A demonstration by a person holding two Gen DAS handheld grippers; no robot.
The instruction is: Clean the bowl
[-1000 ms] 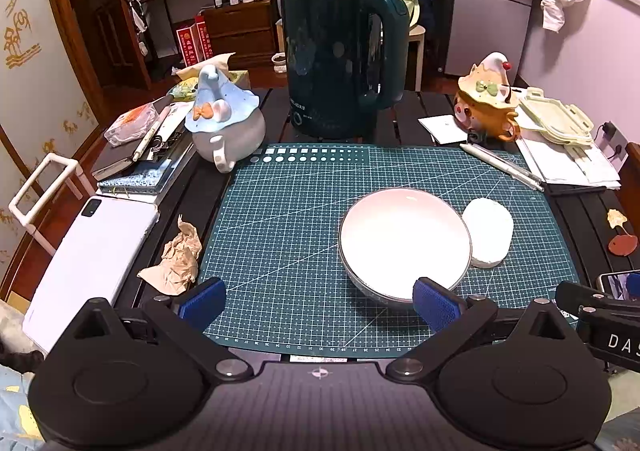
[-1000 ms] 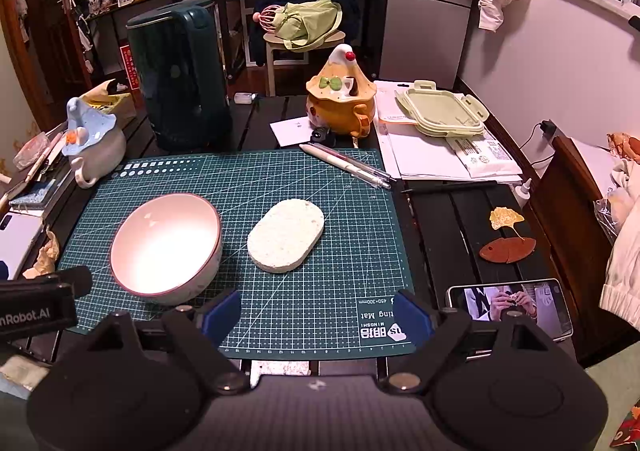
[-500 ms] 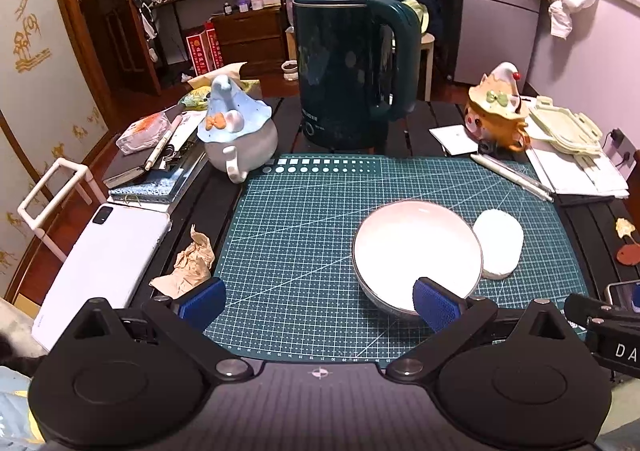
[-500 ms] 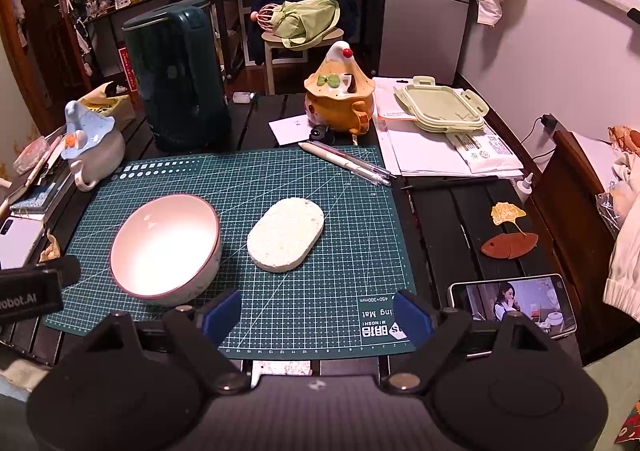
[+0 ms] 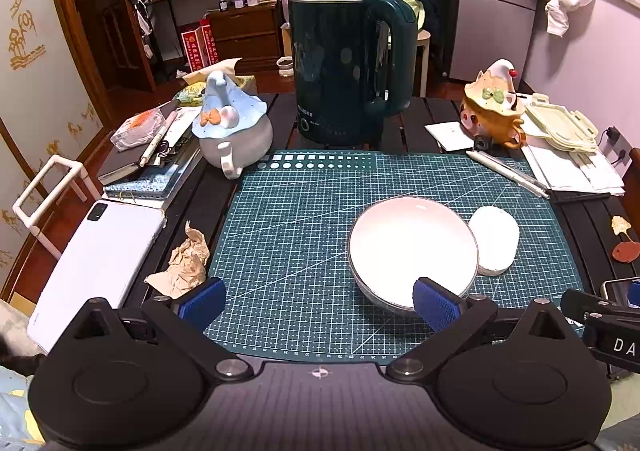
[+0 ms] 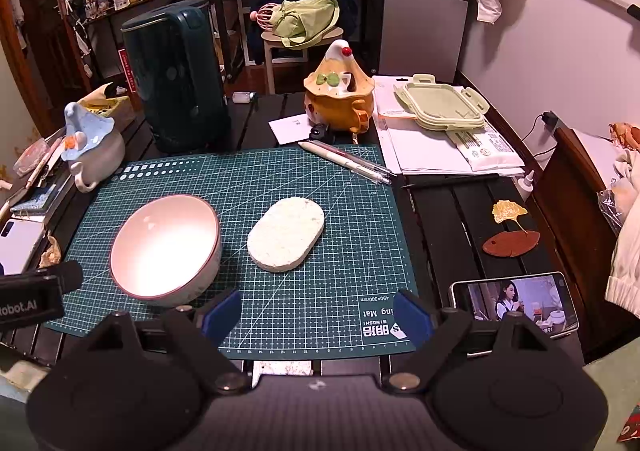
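On the green cutting mat (image 5: 304, 235), right of centre in the left wrist view, stands the bowl (image 5: 412, 247), upright, with a pale, brightly lit inside. Just to its right lies the white oval sponge (image 5: 494, 247), flat on the mat; in the right wrist view a narrow strip of mat shows between bowl (image 6: 164, 247) and sponge (image 6: 286, 235), so the two lie close but apart.

Left gripper (image 5: 318, 301): jaws spread wide, nothing between them, held at the near edge of the mat. Its right blue pad overlaps the near rim of the bowl in the picture; whether it touches cannot be told.

Right gripper (image 6: 316, 317): jaws spread wide and empty, at the near edge of the mat, with the sponge ahead and the bowl ahead to the left.

Behind the mat stands a dark green kettle (image 5: 346, 67). A blue-lidded pot (image 5: 232, 131) sits at the far left corner of the mat and an orange lidded pot (image 6: 340, 99) beyond its far right corner. Two pens (image 6: 346, 163) lie across the mat's far right corner. Crumpled paper (image 5: 184, 265) lies left of the mat, and a phone (image 6: 516, 303) with a lit screen lies right of it, near the right gripper.
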